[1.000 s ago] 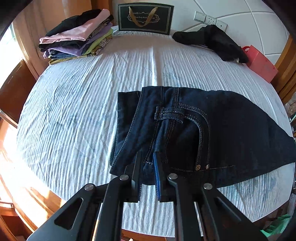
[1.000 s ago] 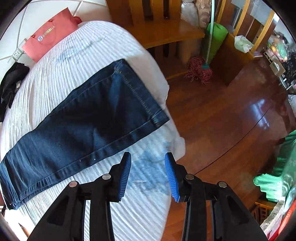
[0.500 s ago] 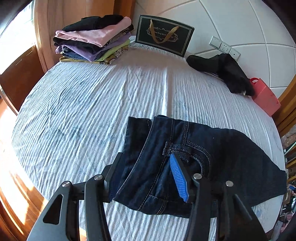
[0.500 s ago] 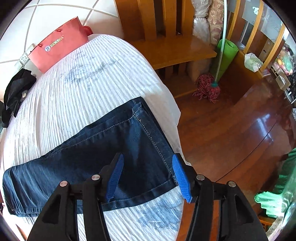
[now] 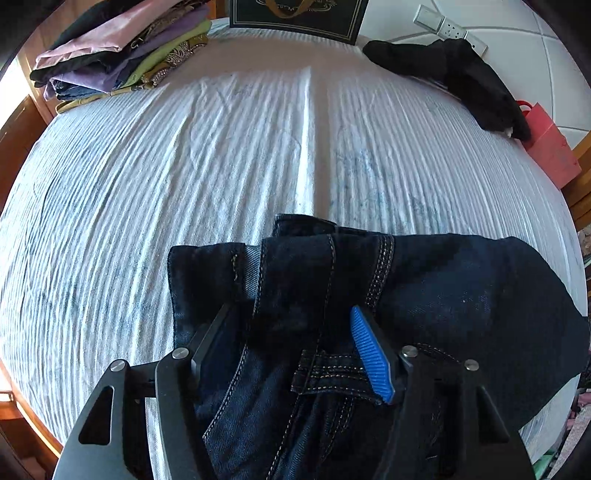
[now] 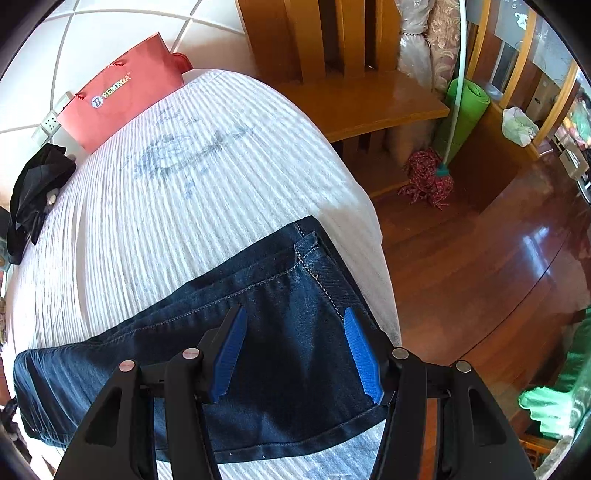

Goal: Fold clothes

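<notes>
White ribbed bedsheet [image 5: 221,155], jeans [image 5: 461,295] laid across near edge. Left gripper [image 5: 291,332] jaws opening, straddling waistband, no pinch seen. Right gripper [image 6: 291,339] open over hem. Advice: seat pads low, catch both layers before lifting.

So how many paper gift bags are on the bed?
2: a black gift bag stands at the headboard beside the folded clothes pile; a red gift bag leans at the headboard corner. Others may be hidden.
</notes>
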A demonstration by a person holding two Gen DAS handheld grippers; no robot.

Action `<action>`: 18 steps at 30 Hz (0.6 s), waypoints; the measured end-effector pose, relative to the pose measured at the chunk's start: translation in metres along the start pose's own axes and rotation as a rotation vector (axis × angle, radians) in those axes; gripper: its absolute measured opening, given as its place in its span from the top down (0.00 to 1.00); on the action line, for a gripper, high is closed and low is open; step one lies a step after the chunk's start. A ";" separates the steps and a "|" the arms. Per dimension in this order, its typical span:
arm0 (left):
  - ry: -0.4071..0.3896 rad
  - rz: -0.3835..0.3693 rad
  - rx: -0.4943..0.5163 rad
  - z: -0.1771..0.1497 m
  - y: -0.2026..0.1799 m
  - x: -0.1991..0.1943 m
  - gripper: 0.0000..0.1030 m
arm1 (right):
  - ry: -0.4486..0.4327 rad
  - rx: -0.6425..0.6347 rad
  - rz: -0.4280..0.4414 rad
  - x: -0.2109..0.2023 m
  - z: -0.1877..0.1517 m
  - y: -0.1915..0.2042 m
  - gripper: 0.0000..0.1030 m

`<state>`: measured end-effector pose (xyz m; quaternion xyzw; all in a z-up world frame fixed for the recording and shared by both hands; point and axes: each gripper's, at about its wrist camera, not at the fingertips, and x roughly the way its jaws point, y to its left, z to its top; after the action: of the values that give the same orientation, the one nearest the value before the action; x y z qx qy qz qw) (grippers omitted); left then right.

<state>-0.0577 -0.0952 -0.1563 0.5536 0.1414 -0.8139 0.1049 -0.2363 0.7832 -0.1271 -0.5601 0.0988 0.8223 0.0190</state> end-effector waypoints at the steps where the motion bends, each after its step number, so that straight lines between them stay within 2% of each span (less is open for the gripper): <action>1: -0.001 -0.002 -0.005 -0.001 0.001 0.000 0.38 | -0.006 0.004 0.001 0.000 0.001 -0.002 0.47; 4: -0.005 0.007 -0.020 -0.002 0.000 -0.001 0.40 | -0.025 0.007 -0.009 0.001 0.009 -0.007 0.46; 6: -0.016 0.021 -0.028 -0.003 -0.004 -0.002 0.46 | -0.021 0.012 -0.003 0.004 0.015 -0.011 0.45; 10: -0.041 0.036 -0.049 -0.009 -0.010 -0.003 0.53 | 0.010 -0.012 0.018 0.017 0.022 -0.006 0.44; 11: -0.048 0.040 -0.054 -0.010 -0.012 -0.004 0.58 | 0.023 -0.027 0.015 0.022 0.022 -0.003 0.44; 12: -0.058 0.050 -0.053 -0.011 -0.015 -0.005 0.71 | 0.044 -0.046 -0.001 0.030 0.021 0.001 0.44; 13: -0.067 0.068 -0.046 -0.012 -0.019 -0.007 0.73 | 0.070 -0.068 -0.028 0.037 0.020 0.006 0.47; 15: -0.089 0.141 0.000 -0.014 -0.034 -0.016 0.92 | 0.066 -0.169 -0.147 0.039 0.015 0.024 0.66; 16: -0.117 0.183 0.037 -0.016 -0.044 -0.025 0.92 | 0.035 -0.213 -0.192 0.033 0.013 0.033 0.88; 18: -0.192 0.205 0.048 -0.018 -0.049 -0.048 0.93 | -0.065 -0.275 -0.241 0.012 0.010 0.045 0.89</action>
<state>-0.0403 -0.0423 -0.1126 0.4869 0.0539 -0.8514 0.1875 -0.2564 0.7403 -0.1278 -0.5383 -0.0829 0.8375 0.0438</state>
